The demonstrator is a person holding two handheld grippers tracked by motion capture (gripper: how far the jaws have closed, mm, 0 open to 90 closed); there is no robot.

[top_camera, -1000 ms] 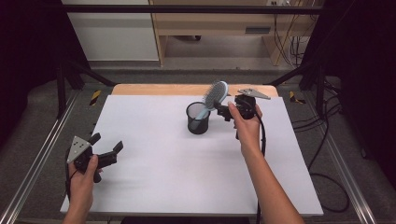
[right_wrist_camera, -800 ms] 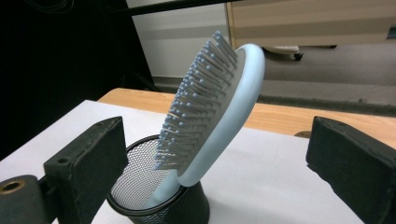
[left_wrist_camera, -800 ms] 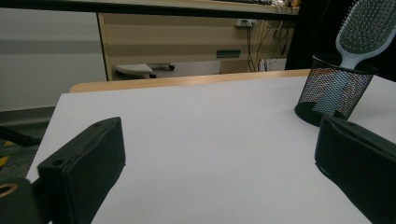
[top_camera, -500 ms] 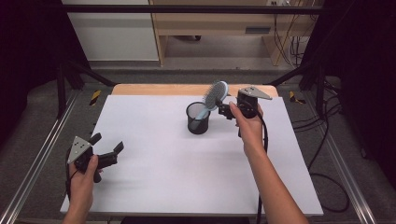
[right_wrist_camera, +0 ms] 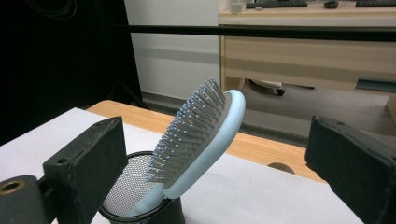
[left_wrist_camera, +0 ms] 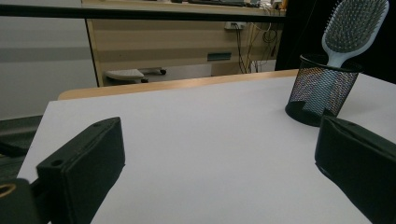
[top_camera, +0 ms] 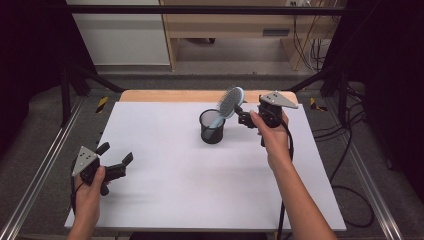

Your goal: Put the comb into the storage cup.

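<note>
Hairbrush stands handle-down in mesh cup, mid-bench, head leaning toward my right claw. Right claw jaws apart, empty, just beside brush head. Left claw also apart, empty, well away near bench front-left corner. Risk, my judgement: top-heavy lean; any nudge from right claw tips light cup over, brush spills out.

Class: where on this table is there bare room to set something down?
Bare: the white table between the left gripper and the mesh cup, and the far-left corner. Crowded: around the cup, hairbrush and right gripper.
</note>
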